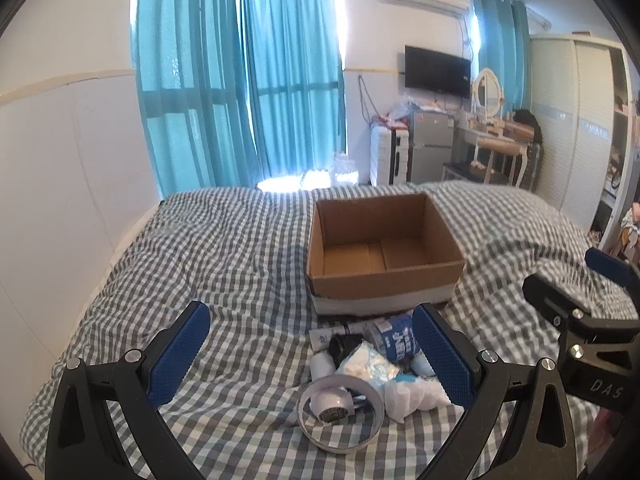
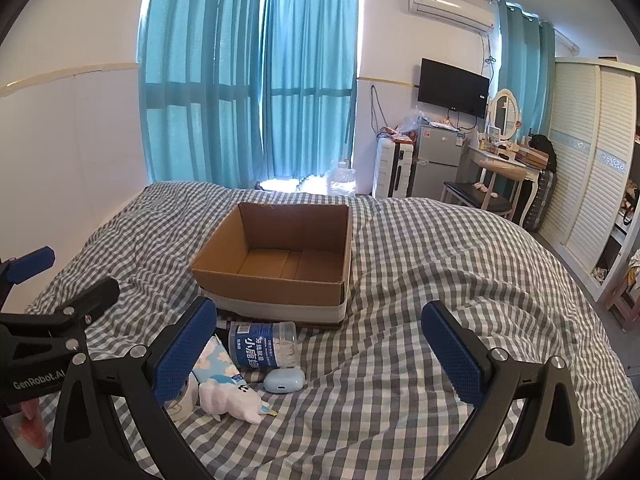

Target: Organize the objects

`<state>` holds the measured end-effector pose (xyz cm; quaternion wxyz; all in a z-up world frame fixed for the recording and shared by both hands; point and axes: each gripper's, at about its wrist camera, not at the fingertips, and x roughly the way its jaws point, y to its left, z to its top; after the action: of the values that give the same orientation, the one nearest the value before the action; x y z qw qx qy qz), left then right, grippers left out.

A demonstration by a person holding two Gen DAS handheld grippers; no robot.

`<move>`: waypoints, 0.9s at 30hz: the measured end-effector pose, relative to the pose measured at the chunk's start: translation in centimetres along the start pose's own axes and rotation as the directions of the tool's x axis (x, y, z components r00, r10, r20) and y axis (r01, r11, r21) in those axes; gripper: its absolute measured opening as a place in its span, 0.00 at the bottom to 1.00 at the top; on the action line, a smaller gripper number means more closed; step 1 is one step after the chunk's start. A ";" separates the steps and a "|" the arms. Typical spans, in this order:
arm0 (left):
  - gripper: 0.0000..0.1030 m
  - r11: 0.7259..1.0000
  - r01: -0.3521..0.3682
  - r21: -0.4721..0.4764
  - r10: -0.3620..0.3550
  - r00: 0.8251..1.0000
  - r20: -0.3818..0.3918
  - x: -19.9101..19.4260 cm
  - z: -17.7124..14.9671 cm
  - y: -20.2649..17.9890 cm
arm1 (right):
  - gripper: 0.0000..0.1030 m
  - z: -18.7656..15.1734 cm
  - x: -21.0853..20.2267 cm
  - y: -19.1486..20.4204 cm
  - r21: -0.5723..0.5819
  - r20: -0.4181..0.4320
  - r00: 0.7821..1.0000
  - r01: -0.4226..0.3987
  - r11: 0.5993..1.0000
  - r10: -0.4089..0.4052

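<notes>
On the checked bed [image 1: 224, 248], a cardboard box [image 1: 384, 280] is sitting open-topped, with a small heap lying just in front of it: a roll of tape [image 1: 340, 416], a labelled bottle [image 2: 262, 346], a pale blue case [image 2: 284, 381] and a white plush toy [image 2: 230, 400]. Both the left gripper [image 1: 312, 356] and right gripper [image 2: 320, 352] are hovering with fingers spread apart, holding nothing.

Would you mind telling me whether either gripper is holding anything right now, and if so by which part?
Nothing is held. The left gripper and the right gripper are both open above the bed, with no item touching their fingers.
</notes>
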<state>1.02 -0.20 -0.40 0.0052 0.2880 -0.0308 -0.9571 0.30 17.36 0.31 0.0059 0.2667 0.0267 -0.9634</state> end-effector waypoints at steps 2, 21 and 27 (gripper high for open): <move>1.00 1.000 0.009 0.012 -0.008 1.000 -0.027 0.6 -0.6 -0.2 | 1.00 -0.4 0.5 -0.1 0.001 -0.016 1.000 -0.003 1.000 0.003; 1.00 0.988 0.150 0.031 -0.127 0.915 -0.383 9.4 -8.9 -1.2 | 1.00 -4.6 7.0 0.1 -0.018 -0.209 0.978 -0.025 1.000 0.021; 0.82 0.986 0.164 -0.007 -0.154 0.907 -0.391 10.0 -9.3 -0.3 | 1.00 -4.6 7.3 1.2 -0.030 -0.238 0.970 -0.045 0.999 0.037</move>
<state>-2.21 -0.73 -13.70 -0.0704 0.4745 -0.0179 -0.8772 -3.56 16.45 -7.47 0.0273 0.3804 0.0385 -0.9236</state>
